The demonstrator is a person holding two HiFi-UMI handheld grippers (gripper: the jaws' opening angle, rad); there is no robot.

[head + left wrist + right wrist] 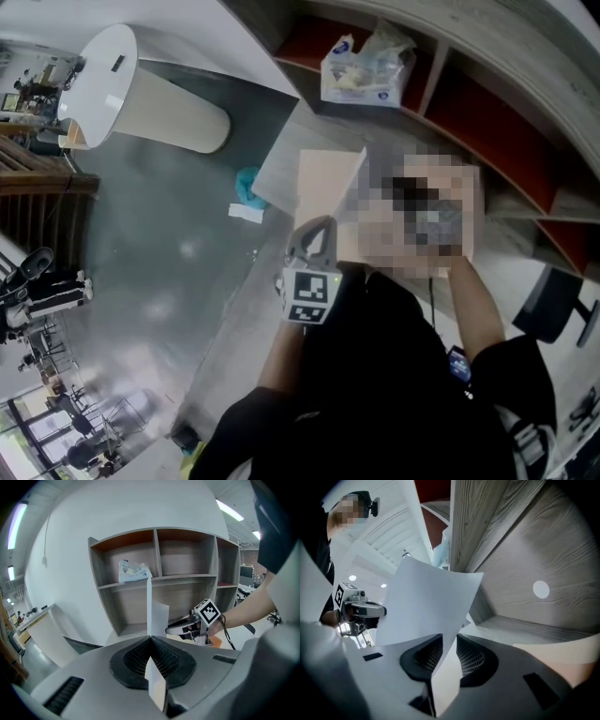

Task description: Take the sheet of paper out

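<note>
Left gripper view: the left gripper has its jaws pinched on the sheet of paper, which stands edge-on in front of the shelf unit.
Right gripper view: the right gripper is partly open, and the sheet passes loosely between its jaws.
Head view: a blur covers the right gripper; a bag sits in a shelf bay.
Edges: the sheet's top corner is near a shelf upright.
Room: open floor on the left.

You're in an open-plan lab or office workspace. The cues are a polished grey floor, long white ceiling strip lights, a grey wood-grain open shelf unit with red-brown back panels, a white oval-topped counter, and black tripod stands carrying gear at the edge.
</note>
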